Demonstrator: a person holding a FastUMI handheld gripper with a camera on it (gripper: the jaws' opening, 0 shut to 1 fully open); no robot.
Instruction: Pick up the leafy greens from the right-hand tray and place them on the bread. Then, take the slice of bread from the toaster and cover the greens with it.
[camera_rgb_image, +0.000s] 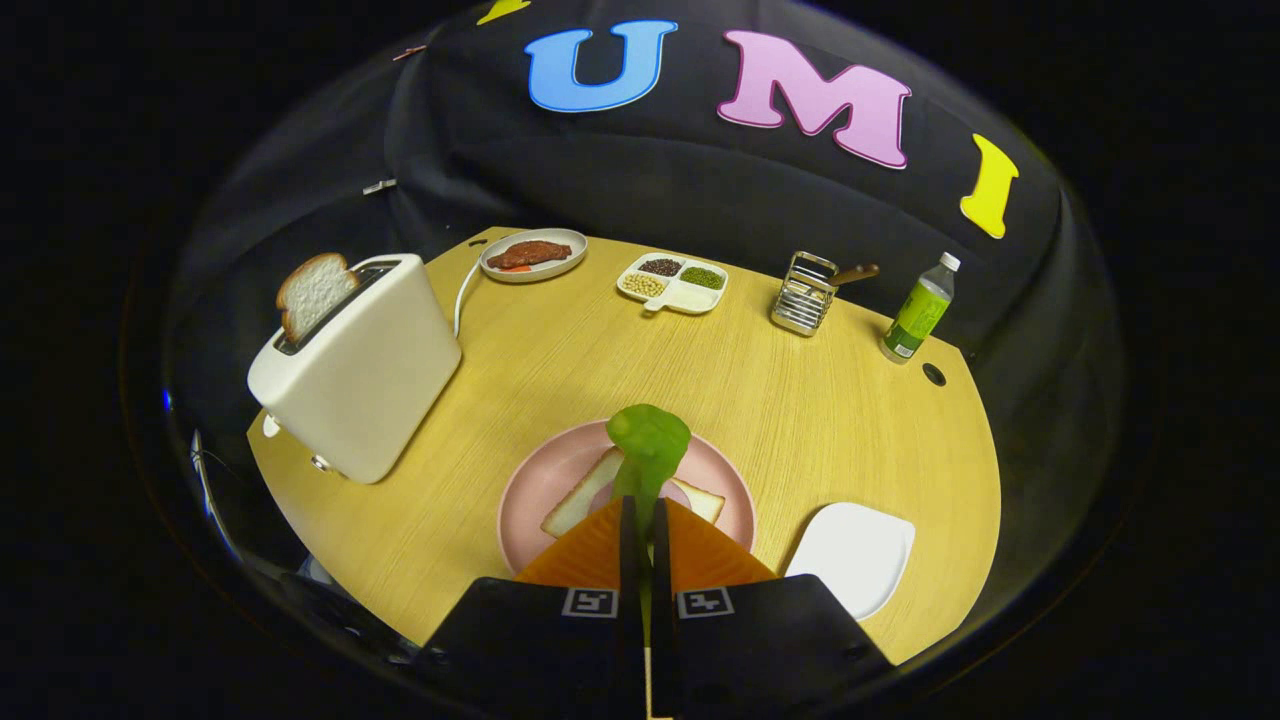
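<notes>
At the bottom centre of the frame, the gripper (640, 520) has its two fingers pressed nearly together, clamped on the stem end of the leafy greens (649, 445). The green leaf sticks up just ahead of the fingertips and hangs over the slice of bread (590, 492) lying on the pink plate (540, 480) in the lower middle (whether the leaf touches the bread cannot be told from here).

To the lower right of the plate sits the white tray (856, 552), near the table's front edge. On the left of the frame stands the white toaster (355, 365), with a second slice of bread (313, 290) standing up out of its slot.

Toward the upper middle, along the far edge of the wooden table (800, 420), lie a plate of meat (533, 254), a divided dish of beans (672, 282), a wire utensil holder (806, 292), and farther right a bottle (920, 310) with a green label.
</notes>
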